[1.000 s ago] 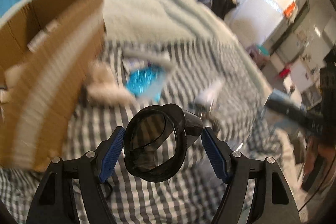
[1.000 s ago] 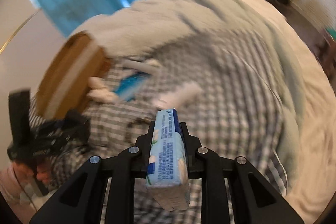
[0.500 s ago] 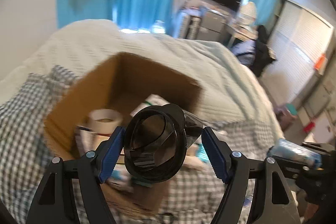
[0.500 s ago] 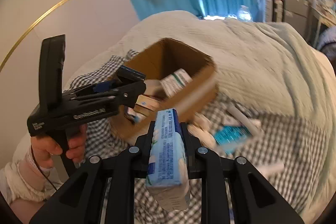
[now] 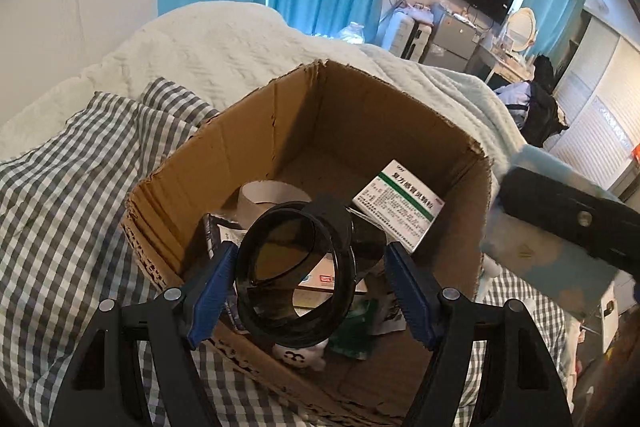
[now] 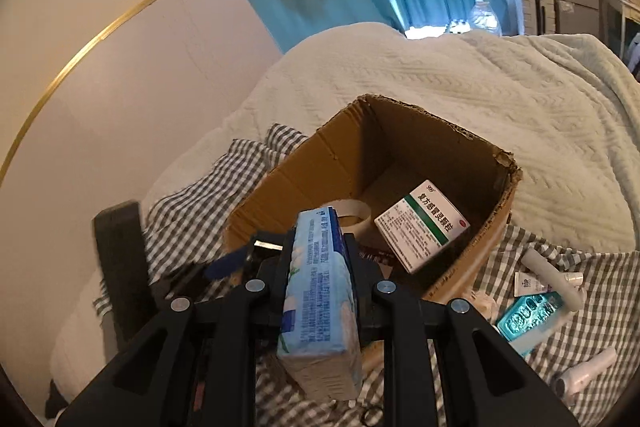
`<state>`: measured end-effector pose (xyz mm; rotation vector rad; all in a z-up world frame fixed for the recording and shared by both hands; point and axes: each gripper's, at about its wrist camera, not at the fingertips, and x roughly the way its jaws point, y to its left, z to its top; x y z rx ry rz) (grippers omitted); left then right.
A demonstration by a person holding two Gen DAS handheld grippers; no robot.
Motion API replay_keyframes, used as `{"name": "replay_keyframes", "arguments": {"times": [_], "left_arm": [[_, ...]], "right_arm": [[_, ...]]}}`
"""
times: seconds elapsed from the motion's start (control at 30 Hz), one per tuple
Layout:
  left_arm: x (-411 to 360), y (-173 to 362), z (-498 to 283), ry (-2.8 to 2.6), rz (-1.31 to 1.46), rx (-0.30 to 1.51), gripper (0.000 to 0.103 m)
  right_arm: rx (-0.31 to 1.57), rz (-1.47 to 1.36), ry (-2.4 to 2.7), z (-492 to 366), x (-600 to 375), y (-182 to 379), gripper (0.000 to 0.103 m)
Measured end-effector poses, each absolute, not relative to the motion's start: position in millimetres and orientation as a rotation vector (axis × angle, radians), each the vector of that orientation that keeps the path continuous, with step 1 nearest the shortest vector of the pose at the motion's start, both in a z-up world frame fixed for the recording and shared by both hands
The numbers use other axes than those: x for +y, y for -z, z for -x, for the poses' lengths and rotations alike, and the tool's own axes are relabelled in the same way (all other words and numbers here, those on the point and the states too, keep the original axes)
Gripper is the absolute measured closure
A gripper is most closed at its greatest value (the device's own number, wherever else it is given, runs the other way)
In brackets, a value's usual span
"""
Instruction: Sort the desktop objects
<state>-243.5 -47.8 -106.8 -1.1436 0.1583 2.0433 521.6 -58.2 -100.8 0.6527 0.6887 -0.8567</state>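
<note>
Cardboard box (image 5: 248, 147), corrugated, open; left tongs (image 5: 308, 273) pinch glossy black ring (image 5: 294, 267); right tongs (image 6: 320, 279) pinch soft tissue pack (image 6: 320, 307).

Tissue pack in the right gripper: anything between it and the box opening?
No obstacle shows. The tissue pack is near the open cardboard box. The left gripper, with a dark round lid, is over the box's near side.
</note>
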Motion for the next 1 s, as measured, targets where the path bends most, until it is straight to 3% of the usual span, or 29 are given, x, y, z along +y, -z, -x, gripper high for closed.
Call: {"name": "replay_keyframes", "arguments": {"times": [0.17,0.23,0.27,0.37,0.47,0.77,1.0], "left_arm": [[-52,104,244,-2.055,1.116,0.143,0.026],[-53,103,246,-2.067,1.106,0.136,0.024],[-54,102,246,-2.077,1.1,0.131,0.02],[-57,96,243,-2.081,1.089,0.115,0.007],[-60,89,239,-2.085,1.069,0.097,0.004],[-69,70,178,-2.047,0.955,0.15,0.003],[-84,115,91,-1.926,0.903,0.304,0.003]], "right_arm": [[0.628,-0.718,0.892,-517,-66,111,0.079],[0.606,-0.717,0.914,-514,-66,110,0.048],[0.591,-0.723,0.918,-512,-65,109,0.044],[0.568,-0.715,0.929,-504,-62,100,0.043],[0.582,-0.676,0.954,-491,-54,89,0.043],[0.783,-0.489,1.109,-408,21,78,0.043],[0.862,-0.54,1.237,-334,80,126,0.032]]}}
